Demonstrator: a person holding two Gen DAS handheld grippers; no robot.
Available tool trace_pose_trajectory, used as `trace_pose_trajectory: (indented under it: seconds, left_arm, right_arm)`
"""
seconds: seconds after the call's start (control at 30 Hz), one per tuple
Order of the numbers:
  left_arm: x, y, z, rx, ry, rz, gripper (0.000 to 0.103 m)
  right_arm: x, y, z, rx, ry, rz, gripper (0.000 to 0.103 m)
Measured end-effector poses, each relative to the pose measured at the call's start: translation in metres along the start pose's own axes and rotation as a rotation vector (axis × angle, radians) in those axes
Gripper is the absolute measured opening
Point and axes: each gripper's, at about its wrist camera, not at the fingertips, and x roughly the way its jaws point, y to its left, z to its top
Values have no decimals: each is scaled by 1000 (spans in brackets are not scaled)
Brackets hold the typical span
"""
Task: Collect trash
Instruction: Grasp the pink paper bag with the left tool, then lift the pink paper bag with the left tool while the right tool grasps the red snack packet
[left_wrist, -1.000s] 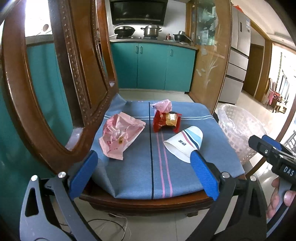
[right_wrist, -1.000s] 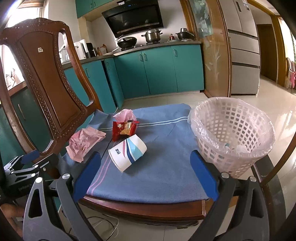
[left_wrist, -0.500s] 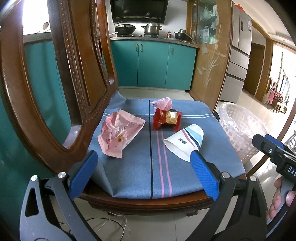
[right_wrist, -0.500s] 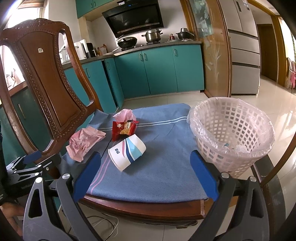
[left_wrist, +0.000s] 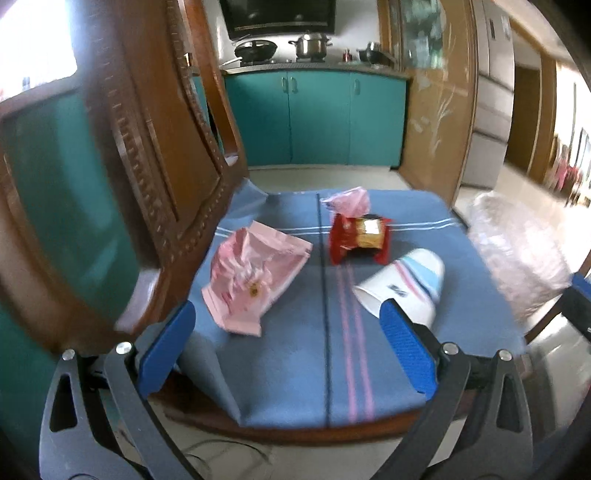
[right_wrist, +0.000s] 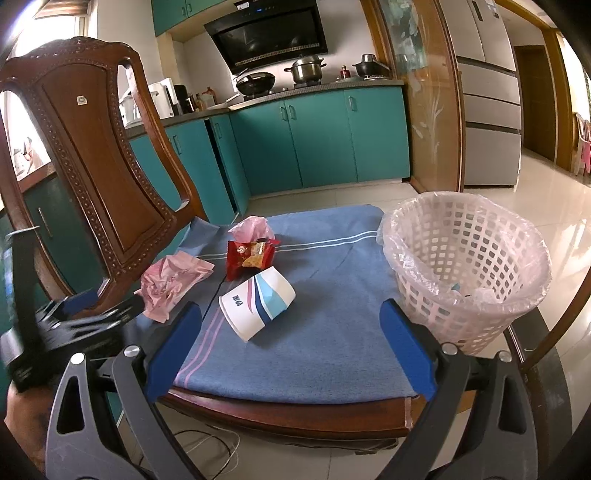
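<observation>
Progress: we are judging the collection barely begun; four pieces of trash are lying on the blue seat cloth (right_wrist: 332, 332), and the lined white basket (right_wrist: 480, 266) is showing only a few small scraps inside.
Left gripper (left_wrist: 286, 350): we are holding it with its jaws wide apart and empty, short of the cloth's near edge.
Right gripper (right_wrist: 288, 350): likewise spread and carrying nothing.
Paper cup (right_wrist: 258, 306): lying on its side left of the basket, long axis diagonal, mouth facing the near left.
Red snack wrapper (right_wrist: 249, 256): just beyond the cup.
Pink wrapper (left_wrist: 255, 275): crumpled, farther left of the basket, near the chair back (right_wrist: 92, 147).
Pink plastic bag (right_wrist: 253, 228): bunched behind the red wrapper.
Remaining: we are still owing every piece its trip to the basket.
</observation>
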Motion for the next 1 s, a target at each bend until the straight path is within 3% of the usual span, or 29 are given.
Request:
trace_pose_trajectory:
  seconds: [0.1, 0.37, 0.53, 0.6, 0.63, 0.8, 0.87, 1.0]
  left_arm:
    - [29, -12, 8, 89, 17, 49, 95]
    - [95, -23, 18, 204, 125, 99, 73]
    - [120, -24, 24, 243, 157, 101, 69]
    - [131, -21, 24, 243, 183, 93, 60]
    - [139, -17, 23, 228, 208, 80, 51]
    - [151, -8, 21, 200, 230, 66, 36]
    - [153, -4, 21, 188, 236, 70, 15]
    - [141, 12, 30, 97, 204, -7, 6]
  right_arm:
    - [3, 2, -1, -8, 5, 2, 95]
    - [9, 0, -4, -4, 26, -7, 95]
    - [16, 1, -4, -1, 45, 4, 95]
    - [22, 1, 0, 3, 57, 25, 95]
    - [26, 1, 3, 4, 63, 38, 95]
    - [74, 5, 36, 17, 131, 126, 95]
    - [103, 5, 49, 31, 190, 151, 95]
    - [171, 1, 65, 88, 284, 142, 92]
